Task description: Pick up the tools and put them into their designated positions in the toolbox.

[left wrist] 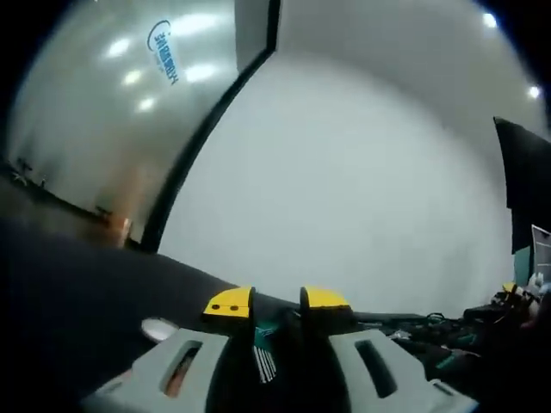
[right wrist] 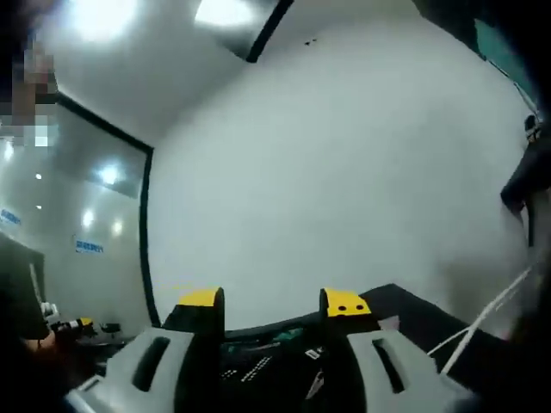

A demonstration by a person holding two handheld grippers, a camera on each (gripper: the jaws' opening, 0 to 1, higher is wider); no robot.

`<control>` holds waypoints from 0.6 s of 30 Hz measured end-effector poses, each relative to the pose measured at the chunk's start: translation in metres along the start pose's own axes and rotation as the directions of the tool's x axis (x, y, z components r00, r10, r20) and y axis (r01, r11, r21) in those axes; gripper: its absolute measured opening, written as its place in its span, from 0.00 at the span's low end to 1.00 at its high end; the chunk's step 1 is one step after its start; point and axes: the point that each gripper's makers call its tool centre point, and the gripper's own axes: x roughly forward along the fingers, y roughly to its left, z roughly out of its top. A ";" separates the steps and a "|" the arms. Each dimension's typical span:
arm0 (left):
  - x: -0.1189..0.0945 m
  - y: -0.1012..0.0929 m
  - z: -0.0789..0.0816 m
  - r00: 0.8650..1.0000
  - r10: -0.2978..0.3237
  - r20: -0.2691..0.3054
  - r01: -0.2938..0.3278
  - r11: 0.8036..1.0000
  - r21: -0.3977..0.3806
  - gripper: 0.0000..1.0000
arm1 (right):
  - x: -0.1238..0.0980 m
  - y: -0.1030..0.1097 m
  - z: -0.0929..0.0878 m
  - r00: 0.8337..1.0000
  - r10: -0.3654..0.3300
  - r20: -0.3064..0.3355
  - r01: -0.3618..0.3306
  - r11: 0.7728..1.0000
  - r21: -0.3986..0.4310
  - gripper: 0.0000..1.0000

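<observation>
My left gripper [left wrist: 275,301] points level at a white wall, its yellow-tipped jaws close together. Between them sits a hex key set [left wrist: 263,344], a green holder with silvery keys fanning toward the camera, and the jaws look shut on it. More tools [left wrist: 430,331] lie on the dark table at the right of the left gripper view. My right gripper [right wrist: 272,301] stands open with nothing between its tips. Below and beyond it lies the dark toolbox [right wrist: 258,361] with green-marked tools [right wrist: 293,334] in it.
A white wall [left wrist: 362,172] rises behind the black table [left wrist: 77,292]. A glass partition [left wrist: 103,103] with a blue logo stands at the left. A small white round thing [left wrist: 159,328] lies on the table. White cords [right wrist: 482,327] cross the right gripper view's right side.
</observation>
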 end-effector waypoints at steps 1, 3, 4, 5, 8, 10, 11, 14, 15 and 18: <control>0.001 0.001 -0.002 1.000 0.002 -0.008 -0.002 1.000 0.011 0.21 | 0.004 -0.008 0.001 0.997 -0.065 -0.033 0.066 0.998 0.014 0.35; 0.001 -0.002 -0.004 1.000 0.001 -0.018 0.000 1.000 0.023 0.21 | 0.014 -0.015 -0.006 0.985 -0.127 -0.120 0.127 0.992 -0.008 0.30; 0.001 -0.003 -0.004 1.000 -0.003 -0.020 0.004 1.000 0.030 0.21 | 0.027 -0.009 -0.008 0.983 -0.105 -0.150 0.095 0.993 -0.071 0.30; 0.001 -0.004 -0.004 1.000 -0.006 -0.021 0.006 0.999 0.032 0.21 | 0.036 -0.005 -0.012 0.981 -0.088 -0.175 0.073 0.993 -0.089 0.30; 0.002 -0.001 -0.006 1.000 -0.002 -0.029 0.004 0.999 0.045 0.21 | 0.057 0.008 -0.027 0.957 -0.049 -0.286 0.031 0.997 -0.069 0.30; 0.002 -0.001 -0.007 0.999 -0.001 -0.039 0.003 0.999 0.054 0.21 | 0.070 0.010 -0.018 0.949 -0.069 -0.308 0.014 0.984 -0.175 0.27; 0.002 -0.001 -0.008 0.999 0.000 -0.043 0.003 0.998 0.058 0.21 | 0.077 0.011 -0.018 0.929 -0.073 -0.362 -0.027 0.964 -0.266 0.26; 0.004 -0.001 -0.012 0.998 0.003 -0.061 0.002 0.996 0.086 0.21 | 0.089 0.015 -0.020 0.860 -0.111 -0.498 -0.176 0.852 -0.493 0.26; 0.005 -0.001 -0.013 0.998 0.000 -0.062 0.005 0.996 0.091 0.21 | 0.091 0.019 -0.017 0.850 -0.114 -0.515 -0.235 0.792 -0.563 0.26; 0.004 -0.003 -0.013 0.998 -0.003 -0.068 0.010 0.994 0.110 0.21 | 0.083 0.026 -0.019 0.793 -0.201 -0.576 -0.367 0.598 -0.713 0.26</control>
